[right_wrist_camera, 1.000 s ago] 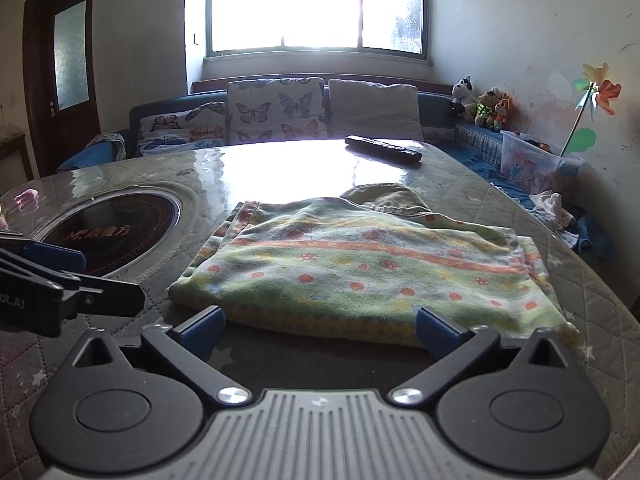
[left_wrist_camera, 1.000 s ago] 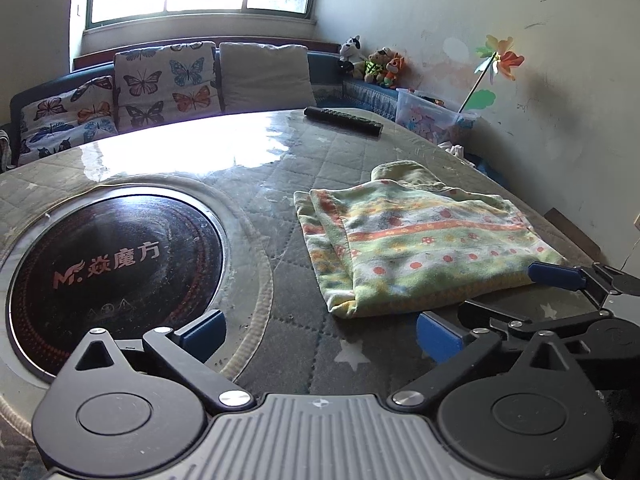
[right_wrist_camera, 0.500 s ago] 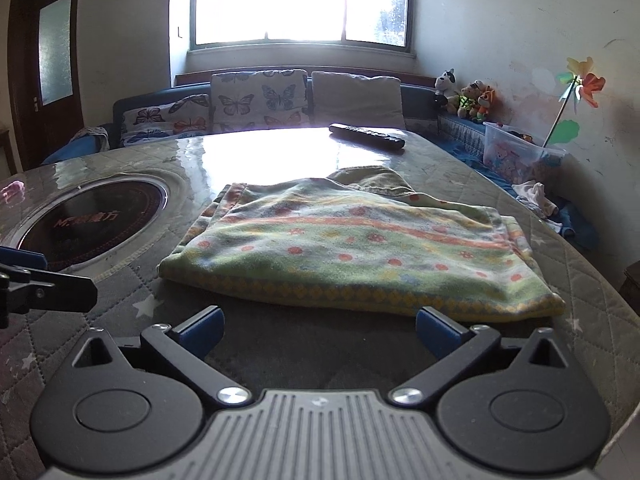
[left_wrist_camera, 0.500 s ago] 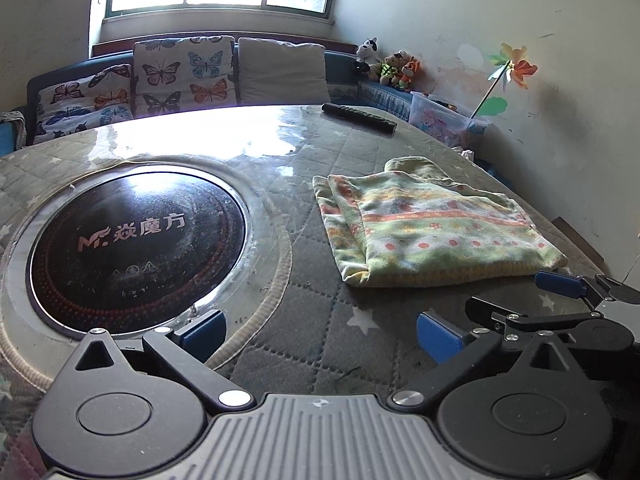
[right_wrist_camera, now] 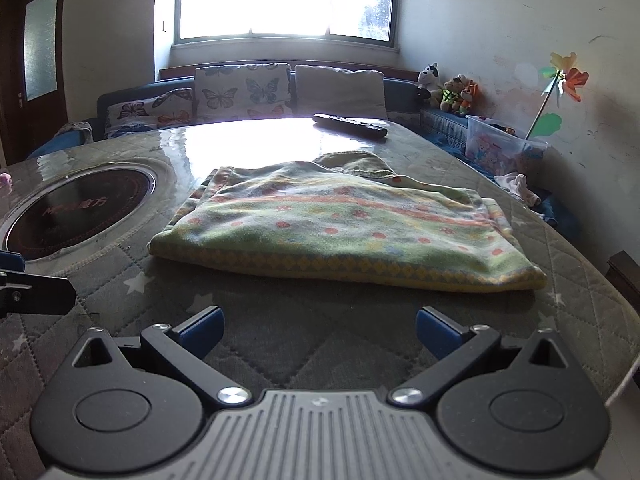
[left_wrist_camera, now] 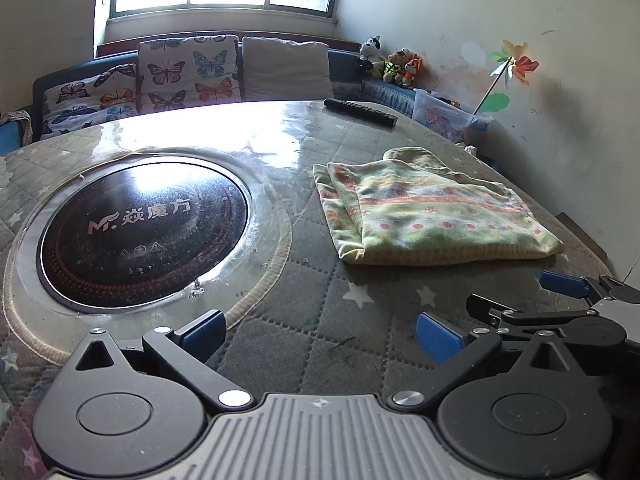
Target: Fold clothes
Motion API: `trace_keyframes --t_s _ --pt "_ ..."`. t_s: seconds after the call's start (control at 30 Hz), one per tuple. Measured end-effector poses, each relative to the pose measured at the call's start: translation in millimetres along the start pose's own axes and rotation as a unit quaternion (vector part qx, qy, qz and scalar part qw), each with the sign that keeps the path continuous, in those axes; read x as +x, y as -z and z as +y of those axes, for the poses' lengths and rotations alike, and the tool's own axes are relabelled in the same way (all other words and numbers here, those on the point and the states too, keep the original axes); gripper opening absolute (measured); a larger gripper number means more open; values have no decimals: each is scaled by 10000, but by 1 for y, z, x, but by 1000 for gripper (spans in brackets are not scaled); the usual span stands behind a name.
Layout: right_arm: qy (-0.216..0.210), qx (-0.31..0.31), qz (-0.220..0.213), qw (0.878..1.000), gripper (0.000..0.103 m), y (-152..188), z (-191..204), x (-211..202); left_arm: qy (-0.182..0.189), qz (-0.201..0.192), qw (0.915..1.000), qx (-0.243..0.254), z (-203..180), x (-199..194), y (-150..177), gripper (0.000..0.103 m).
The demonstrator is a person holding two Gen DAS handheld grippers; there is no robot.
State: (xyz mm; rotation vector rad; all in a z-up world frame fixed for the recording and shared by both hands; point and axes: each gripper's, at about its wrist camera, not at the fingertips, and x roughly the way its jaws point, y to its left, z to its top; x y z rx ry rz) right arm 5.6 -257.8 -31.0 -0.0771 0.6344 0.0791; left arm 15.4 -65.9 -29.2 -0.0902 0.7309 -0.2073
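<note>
A folded green, yellow and orange patterned garment (left_wrist_camera: 432, 216) (right_wrist_camera: 340, 228) lies flat on the quilted table, with a plain olive part sticking out at its far edge. My left gripper (left_wrist_camera: 320, 334) is open near the table's front, left of the garment and apart from it. My right gripper (right_wrist_camera: 318, 330) is open, just in front of the garment's near edge with nothing between its fingers. The right gripper (left_wrist_camera: 516, 300) also shows at the lower right of the left wrist view, and a finger of the left gripper (right_wrist_camera: 12, 260) at the left edge of the right wrist view.
A round black induction cooktop (left_wrist_camera: 144, 228) is set into the table left of the garment. A black remote control (right_wrist_camera: 350, 125) lies at the far edge. Behind are a sofa with butterfly cushions (left_wrist_camera: 188, 70), plush toys (right_wrist_camera: 448, 88), a plastic box (right_wrist_camera: 500, 148) and a pinwheel (right_wrist_camera: 564, 76).
Both grippers have drawn back toward the table's front edge, away from the garment, which now lies further off. The garment itself has not moved.
</note>
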Motion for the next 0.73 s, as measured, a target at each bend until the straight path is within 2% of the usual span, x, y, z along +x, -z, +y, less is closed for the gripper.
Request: trace_keyframes --t_s 0.73 --pt "127 56 53 9999 103 6 -2 -7 55 -12 9998 209 -18 -5 12 103"
